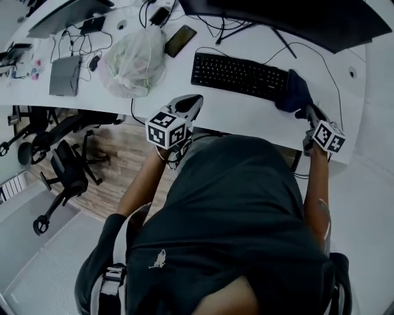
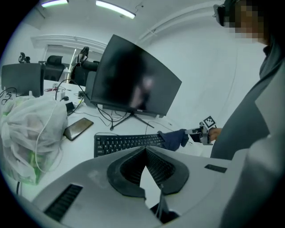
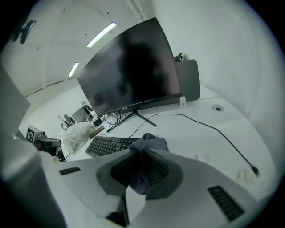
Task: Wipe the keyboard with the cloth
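A black keyboard lies on the white desk, in front of the monitor. A dark blue cloth is bunched over the keyboard's right end. My right gripper is shut on it. In the right gripper view the cloth hangs pinched between the pads, with the keyboard beyond it. My left gripper hovers at the desk's front edge, left of the keyboard. Its jaws are shut with nothing in them. From the left gripper view I see the keyboard, the cloth and the right gripper.
A white plastic bag sits left of the keyboard, and a phone lies behind it. A dark curved monitor stands at the back, with cables running across the desk. A grey box is further left. Office chairs stand on the floor at the left.
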A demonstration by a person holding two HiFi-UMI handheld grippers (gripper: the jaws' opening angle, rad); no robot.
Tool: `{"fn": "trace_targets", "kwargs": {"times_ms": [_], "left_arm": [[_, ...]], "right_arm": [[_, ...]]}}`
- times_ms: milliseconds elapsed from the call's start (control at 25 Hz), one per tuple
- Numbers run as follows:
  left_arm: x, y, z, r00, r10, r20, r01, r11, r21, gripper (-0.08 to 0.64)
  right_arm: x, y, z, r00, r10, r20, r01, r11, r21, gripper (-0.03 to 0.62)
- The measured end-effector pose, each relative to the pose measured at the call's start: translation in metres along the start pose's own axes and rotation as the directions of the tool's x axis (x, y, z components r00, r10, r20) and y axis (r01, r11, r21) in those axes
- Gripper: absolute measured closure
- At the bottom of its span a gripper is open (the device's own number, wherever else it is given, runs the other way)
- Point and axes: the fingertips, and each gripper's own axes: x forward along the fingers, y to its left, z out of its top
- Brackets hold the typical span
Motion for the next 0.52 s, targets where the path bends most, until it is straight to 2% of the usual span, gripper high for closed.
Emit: {"fn": "trace_targets", "kwargs": {"times_ms": [120,280,400,520], "left_arm": [[0.012,-0.007,-0.043,0.990,-0.017,-0.137,0.015,1.000,-0.013,0.558],[0.016,0.002,-0.097,0.956,0.004,-0.295,-0.010,1.000,-0.018,0.558],[0.015,0.007,-0.126,0.940,0.013,-0.340,-0.049,0.994,-0.097,0.558],[0.013,0.008,-0.151,0.931,0.017,-0.365,-0.093,0.977,-0.191,0.558]], "right_arm": [[0.002,0.000,-0.013,1.000,0.008,-0.010,-0.007,1.000,0.020,0.554],[0.008,-0.005,-0.028,1.000,0.021,-0.015,-0.020,0.998,0.064,0.554],[0.012,-0.020,-0.041,0.999,0.016,-0.034,-0.014,0.996,0.085,0.554],[0.011,-0.035,-0.048,0.998,0.001,-0.060,0.004,0.996,0.094,0.554]]}}
